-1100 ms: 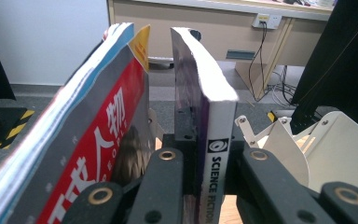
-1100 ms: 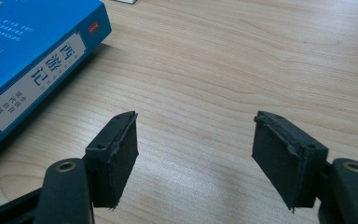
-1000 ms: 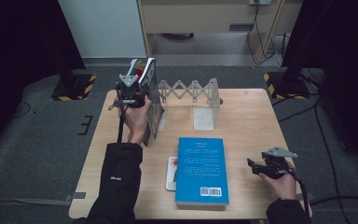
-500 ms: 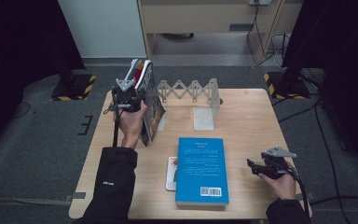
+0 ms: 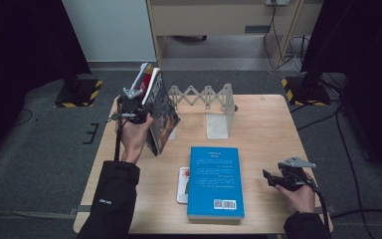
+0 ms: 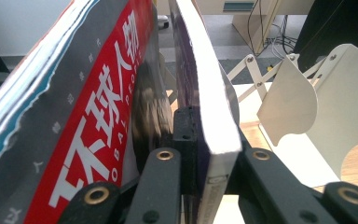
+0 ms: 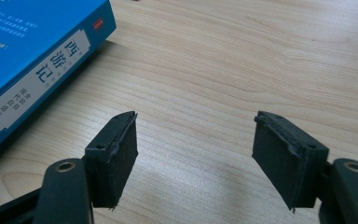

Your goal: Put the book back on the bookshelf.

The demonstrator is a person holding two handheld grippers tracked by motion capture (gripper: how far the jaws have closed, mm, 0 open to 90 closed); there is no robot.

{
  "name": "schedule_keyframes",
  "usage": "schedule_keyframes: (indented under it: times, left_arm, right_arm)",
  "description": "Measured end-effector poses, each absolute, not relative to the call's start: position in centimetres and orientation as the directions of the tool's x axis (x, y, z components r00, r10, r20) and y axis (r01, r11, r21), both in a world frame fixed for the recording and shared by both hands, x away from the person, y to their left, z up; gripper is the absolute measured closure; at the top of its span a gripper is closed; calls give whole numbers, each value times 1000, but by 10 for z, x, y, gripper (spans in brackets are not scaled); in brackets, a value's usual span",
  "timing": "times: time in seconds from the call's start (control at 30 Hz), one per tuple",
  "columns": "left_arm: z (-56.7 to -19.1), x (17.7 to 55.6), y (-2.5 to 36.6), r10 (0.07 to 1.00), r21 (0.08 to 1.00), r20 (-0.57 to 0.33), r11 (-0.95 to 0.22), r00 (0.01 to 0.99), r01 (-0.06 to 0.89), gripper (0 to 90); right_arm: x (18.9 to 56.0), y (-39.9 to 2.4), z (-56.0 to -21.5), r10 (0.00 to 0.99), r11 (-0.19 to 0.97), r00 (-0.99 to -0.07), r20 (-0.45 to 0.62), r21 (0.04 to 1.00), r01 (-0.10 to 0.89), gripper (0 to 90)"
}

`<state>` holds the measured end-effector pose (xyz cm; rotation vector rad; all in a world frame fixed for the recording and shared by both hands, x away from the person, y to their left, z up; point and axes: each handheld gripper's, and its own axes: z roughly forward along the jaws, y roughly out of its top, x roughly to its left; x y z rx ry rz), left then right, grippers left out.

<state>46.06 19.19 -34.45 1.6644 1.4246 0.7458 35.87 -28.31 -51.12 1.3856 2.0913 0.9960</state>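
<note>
High view: we are pinching a dark-covered book [image 5: 161,112] upright in our left tool [image 5: 132,107] at the desk's [image 5: 263,124] far left, beside the white bookend rack [image 5: 214,102]; the blue book [image 5: 214,181] is lying flat near centre; our right tool [image 5: 273,179] is resting spread at the near right.

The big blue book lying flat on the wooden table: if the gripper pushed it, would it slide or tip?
The big blue book lies flat on its broad cover, so it would probably slide, not tip. Its thick spine suggests it is fairly heavy and stiff. The glossy cover on the smooth wooden table may let it slide easily.
</note>
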Motion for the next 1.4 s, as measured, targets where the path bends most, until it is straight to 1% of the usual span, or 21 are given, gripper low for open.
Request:
schedule_keyframes:
  times: [0.13,0.27,0.3,0.37,0.43,0.63,0.8,1.1,1.23,1.4]
  left_arm:
    - [-341,465,190,979,865,-74,-32,190,500,755]
    - [-339,472,185,983,857,-59,-38,172,513,753]
    - [-339,473,185,985,856,-62,-32,164,517,759]
    - [-338,474,185,987,854,-53,-34,152,519,802]
    - [-338,475,186,988,863,-39,-41,147,503,814]
    - [-340,474,186,992,901,-26,-30,124,433,819]
    - [-343,478,183,996,917,-10,-26,90,397,819]
    - [-351,472,184,995,915,4,-42,97,401,812]
    - [-350,467,183,994,916,10,-52,107,397,779]
    - [-345,456,185,992,929,7,-54,127,367,678]
  right_arm:
    - [359,-283,-512,916,236,-399,30,765,599,305]
    - [359,-283,-512,915,238,-402,29,765,599,305]
    - [359,-283,-512,915,239,-402,29,764,599,304]
    - [359,-284,-512,915,238,-402,30,764,599,304]
    - [359,-284,-512,915,238,-402,31,764,600,304]
    - [359,-283,-511,915,235,-401,33,765,600,305]
    - [359,-284,-511,916,232,-399,36,764,602,307]
    - [359,-284,-512,914,244,-406,24,766,595,308]
    - [359,-283,-511,914,240,-404,29,764,599,306]
    - [359,-282,-511,914,238,-404,31,765,598,303]
